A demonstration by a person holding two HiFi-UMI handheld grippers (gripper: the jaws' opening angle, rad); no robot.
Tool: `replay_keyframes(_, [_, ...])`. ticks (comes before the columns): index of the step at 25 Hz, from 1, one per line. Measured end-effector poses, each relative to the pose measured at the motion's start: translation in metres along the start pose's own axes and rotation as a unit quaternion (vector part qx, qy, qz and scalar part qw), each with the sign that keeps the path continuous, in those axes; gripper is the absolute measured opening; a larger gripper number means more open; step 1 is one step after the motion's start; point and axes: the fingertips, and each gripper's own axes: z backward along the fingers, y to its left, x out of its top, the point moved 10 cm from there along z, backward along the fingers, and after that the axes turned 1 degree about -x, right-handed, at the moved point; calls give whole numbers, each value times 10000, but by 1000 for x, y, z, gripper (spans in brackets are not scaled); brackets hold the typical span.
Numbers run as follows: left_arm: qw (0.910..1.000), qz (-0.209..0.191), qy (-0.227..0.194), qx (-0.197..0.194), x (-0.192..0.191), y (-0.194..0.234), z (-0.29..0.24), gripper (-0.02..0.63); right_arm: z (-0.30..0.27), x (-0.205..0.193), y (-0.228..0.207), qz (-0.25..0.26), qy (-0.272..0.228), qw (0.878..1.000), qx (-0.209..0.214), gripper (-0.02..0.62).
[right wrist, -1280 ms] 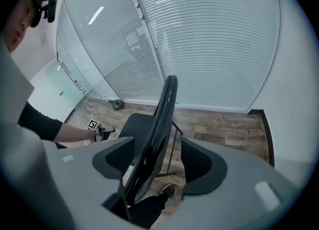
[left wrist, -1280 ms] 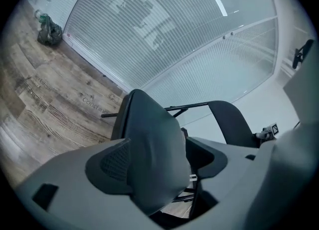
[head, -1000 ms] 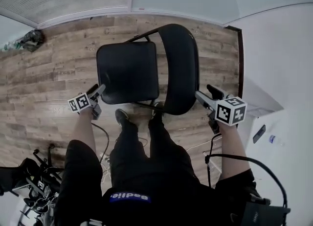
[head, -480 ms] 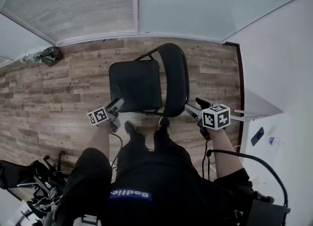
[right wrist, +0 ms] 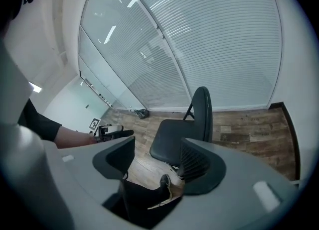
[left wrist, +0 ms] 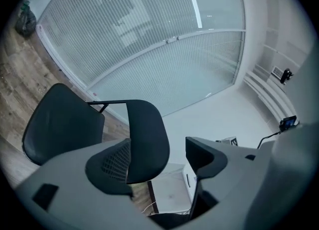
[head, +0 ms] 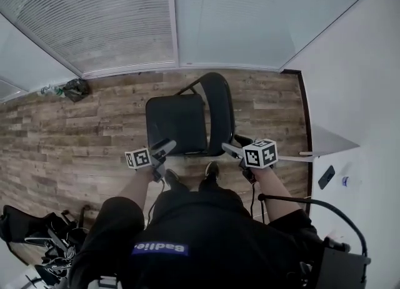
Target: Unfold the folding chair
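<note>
The black folding chair (head: 177, 121) stands unfolded on the wooden floor, seat flat, its backrest (head: 220, 111) upright on the right. My left gripper (head: 160, 149) hovers just short of the seat's near left corner, open and empty. By the backrest's near end my right gripper (head: 232, 149) is open too, holding nothing. In the left gripper view the seat (left wrist: 60, 122) and backrest (left wrist: 147, 137) lie beyond the left gripper (left wrist: 162, 162). The right gripper view shows the chair (right wrist: 179, 134) past the right gripper (right wrist: 157, 162), apart from it.
A glass partition with blinds (head: 156, 25) runs behind the chair. A white wall and a white ledge (head: 331, 141) are at the right. A dark bag (head: 75, 87) lies by the partition at left. The person's feet (head: 212, 170) are just before the chair. Cables and gear (head: 44, 244) sit lower left.
The view has pulled back from the chair, which now looks smaller and farther off. Both grippers have drawn back toward the body and closer together, off the chair.
</note>
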Motion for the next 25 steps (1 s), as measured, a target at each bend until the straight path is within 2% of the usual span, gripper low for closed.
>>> replay_keyframes(4, [9995, -1, -247, -189, -2, -38, 3, 327, 1, 3, 16, -195, -275, 9986, 409, 261])
replay_keyframes(6, [9989, -177, -344, -253, -1, -59, 5, 325, 1, 7, 28, -122, -394, 9975, 576, 248])
replay_keyframes(8, [9965, -479, -421, -537, 3, -86, 3, 325, 1, 13, 41, -24, -503, 9957, 783, 241])
replay_keyframes(12, [9891, -1008, -456, -973, 16, -137, -3, 325, 2, 29, 64, 263, -646, 9913, 1112, 233])
replay_keyframes(18, [9760, -1694, -495, -1273, 29, -204, -11, 324, 10, 44, 89, 690, -815, 9828, 1508, 196])
replay_keyframes(21, [9693, -1915, -577, -1430, 34, -225, -9, 324, 16, 56, 102, 913, -1037, 9766, 1645, 147])
replay_keyframes(25, [9585, -2418, -619, -1379, 37, -246, -6, 311, 28, 70, 117, 1191, -1438, 9675, 1708, 73])
